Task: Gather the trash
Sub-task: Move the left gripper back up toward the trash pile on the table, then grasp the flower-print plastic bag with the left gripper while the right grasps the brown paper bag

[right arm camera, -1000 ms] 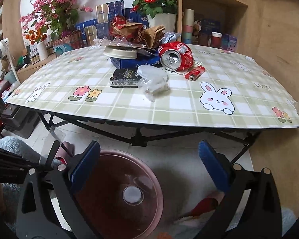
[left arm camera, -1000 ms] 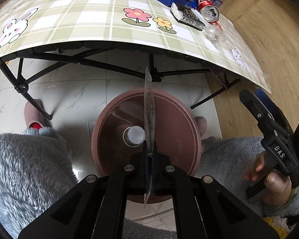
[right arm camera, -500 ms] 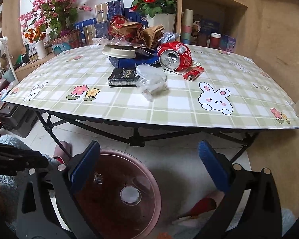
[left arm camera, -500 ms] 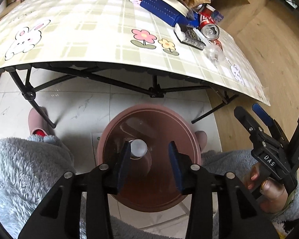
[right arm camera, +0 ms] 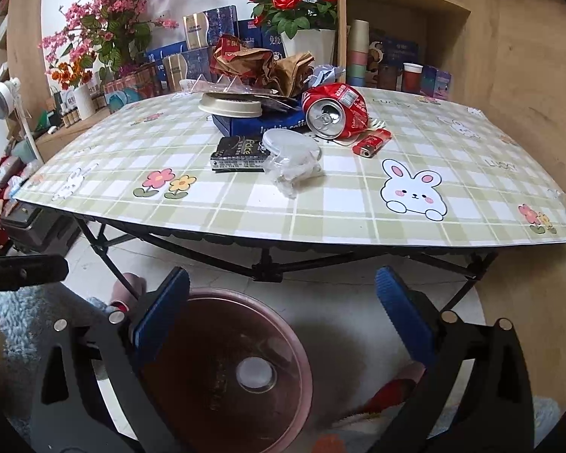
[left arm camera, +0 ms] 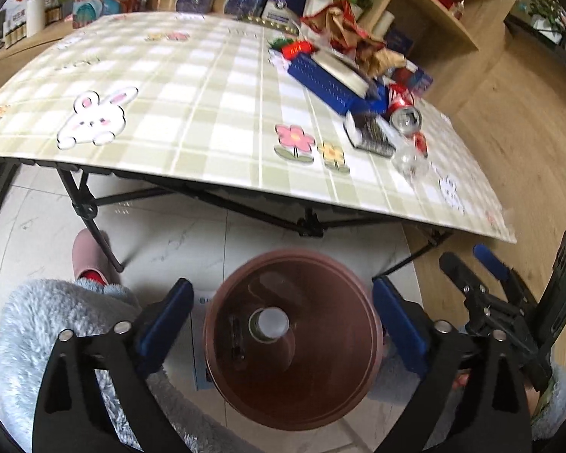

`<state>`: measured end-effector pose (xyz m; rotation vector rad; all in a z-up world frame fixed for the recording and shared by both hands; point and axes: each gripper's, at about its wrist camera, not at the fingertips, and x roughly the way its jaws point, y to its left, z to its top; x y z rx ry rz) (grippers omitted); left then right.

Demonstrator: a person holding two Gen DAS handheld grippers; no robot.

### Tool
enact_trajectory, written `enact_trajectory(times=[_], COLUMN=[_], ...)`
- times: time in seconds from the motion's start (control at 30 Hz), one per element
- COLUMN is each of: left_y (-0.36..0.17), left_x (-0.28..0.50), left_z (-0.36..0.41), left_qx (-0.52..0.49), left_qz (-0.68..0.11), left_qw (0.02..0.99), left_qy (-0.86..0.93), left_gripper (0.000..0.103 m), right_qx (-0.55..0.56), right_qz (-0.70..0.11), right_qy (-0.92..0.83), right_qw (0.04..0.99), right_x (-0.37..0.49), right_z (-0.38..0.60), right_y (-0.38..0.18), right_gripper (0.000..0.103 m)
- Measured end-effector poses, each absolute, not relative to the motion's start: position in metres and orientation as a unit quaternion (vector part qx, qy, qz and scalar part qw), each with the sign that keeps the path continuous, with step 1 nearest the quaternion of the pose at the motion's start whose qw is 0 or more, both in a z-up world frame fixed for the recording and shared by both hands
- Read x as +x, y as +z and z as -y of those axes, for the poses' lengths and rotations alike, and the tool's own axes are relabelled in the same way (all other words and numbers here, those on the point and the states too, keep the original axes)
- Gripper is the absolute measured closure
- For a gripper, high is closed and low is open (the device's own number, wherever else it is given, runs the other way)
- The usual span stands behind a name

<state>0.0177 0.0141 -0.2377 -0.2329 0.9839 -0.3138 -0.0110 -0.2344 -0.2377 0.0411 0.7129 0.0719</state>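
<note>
Left wrist: our left gripper point(left arm camera: 279, 313) hangs over the bin point(left arm camera: 294, 339), pitched down. Its jaws have just been opening, now wide with nothing between them. Drop looks done; next we go for the table point(left arm camera: 192, 113) trash.

Right wrist: right gripper point(right arm camera: 283, 313) is spread wide, empty, near the table edge. Can point(right arm camera: 336, 111), lighter point(right arm camera: 371, 142) and wrapper point(right arm camera: 292, 160) lie mid-table.
</note>
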Motion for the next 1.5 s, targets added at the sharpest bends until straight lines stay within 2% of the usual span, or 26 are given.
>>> enact_trajectory(times=[0.4, 0.77, 0.8, 0.93, 1.0, 1.33, 1.47, 1.5], left_y=[-0.178, -0.158, -0.158, -0.170, -0.179, -0.199, -0.206, -0.206], left_x=[0.049, 0.153, 0.163, 0.205, 0.227, 0.275, 0.285, 0.285], left_z=[-0.019, -0.004, -0.001, 0.012, 0.018, 0.028, 0.028, 0.029], left_qx=[-0.080, -0.135, -0.145, -0.191, -0.225, -0.299, -0.301, -0.299], left_qz=[-0.366, -0.391, -0.394, -0.422, -0.437, -0.450, -0.452, -0.451], left_qw=[0.913, 0.899, 0.896, 0.873, 0.856, 0.829, 0.827, 0.828], left_qy=[-0.161, -0.145, -0.144, -0.151, -0.157, -0.147, -0.141, -0.149], left_gripper=[0.006, 0.007, 0.010, 0.035, 0.041, 0.045, 0.061, 0.069], right_qx=[0.000, -0.030, -0.035, -0.039, -0.033, -0.008, -0.003, -0.006], right_qz=[-0.313, -0.309, -0.308, -0.310, -0.312, -0.318, -0.319, -0.319], right_qy=[0.054, 0.019, 0.018, 0.023, 0.027, 0.028, 0.029, 0.030], right_qw=[0.948, 0.951, 0.950, 0.950, 0.949, 0.948, 0.947, 0.947], right_x=[0.007, 0.058, 0.062, 0.079, 0.088, 0.108, 0.111, 0.111], right_z=[0.241, 0.258, 0.259, 0.266, 0.271, 0.288, 0.292, 0.292], right_y=[-0.208, -0.188, -0.187, -0.186, -0.187, -0.192, -0.192, -0.192], right_gripper=[0.006, 0.006, 0.006, 0.006, 0.006, 0.006, 0.006, 0.006])
